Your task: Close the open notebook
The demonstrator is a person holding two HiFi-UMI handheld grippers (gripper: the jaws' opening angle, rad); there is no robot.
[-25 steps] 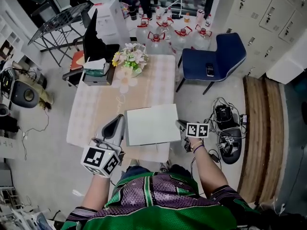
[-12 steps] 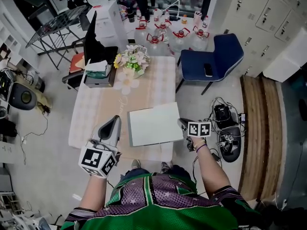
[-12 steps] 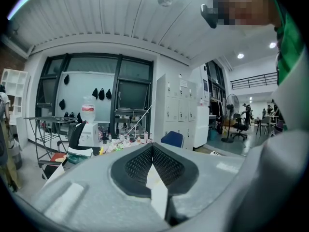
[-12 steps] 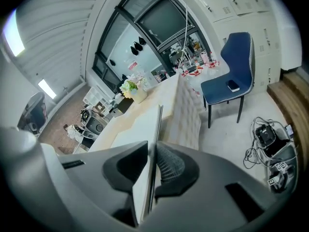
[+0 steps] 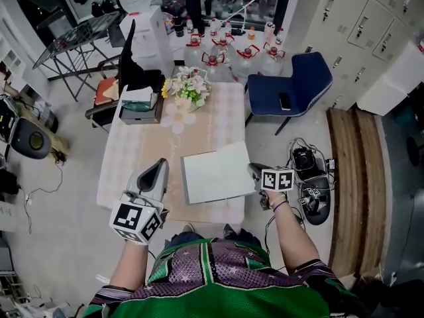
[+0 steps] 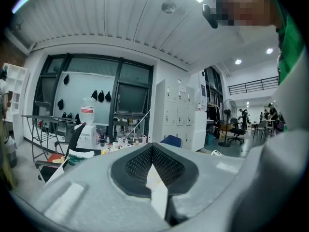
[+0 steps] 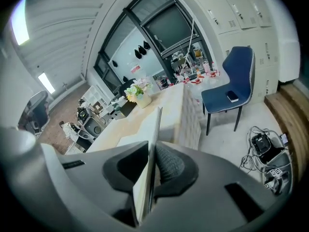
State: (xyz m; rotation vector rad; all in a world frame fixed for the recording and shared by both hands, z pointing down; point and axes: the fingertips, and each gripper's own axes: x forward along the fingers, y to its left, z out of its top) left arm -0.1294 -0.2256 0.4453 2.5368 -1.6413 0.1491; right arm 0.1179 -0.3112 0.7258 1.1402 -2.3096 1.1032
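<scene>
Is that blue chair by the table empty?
No, a small dark phone lies on the seat of the blue chair.

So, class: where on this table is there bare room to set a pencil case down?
Free: the left strip of the table, between the tissue box and the near edge; and the far right corner, between the flowers and the notebook. Crowded: the far left end and the notebook's near-right patch.

We look steeply down from head height, well above the table (image 5: pixel 132 158). Our right gripper view sits close over the notebook (image 7: pixel 155 129), facing along it. Both views share the blue chair (image 5: pixel 291 81) near 2 o'clock. Our left gripper view faces level across the room.
</scene>
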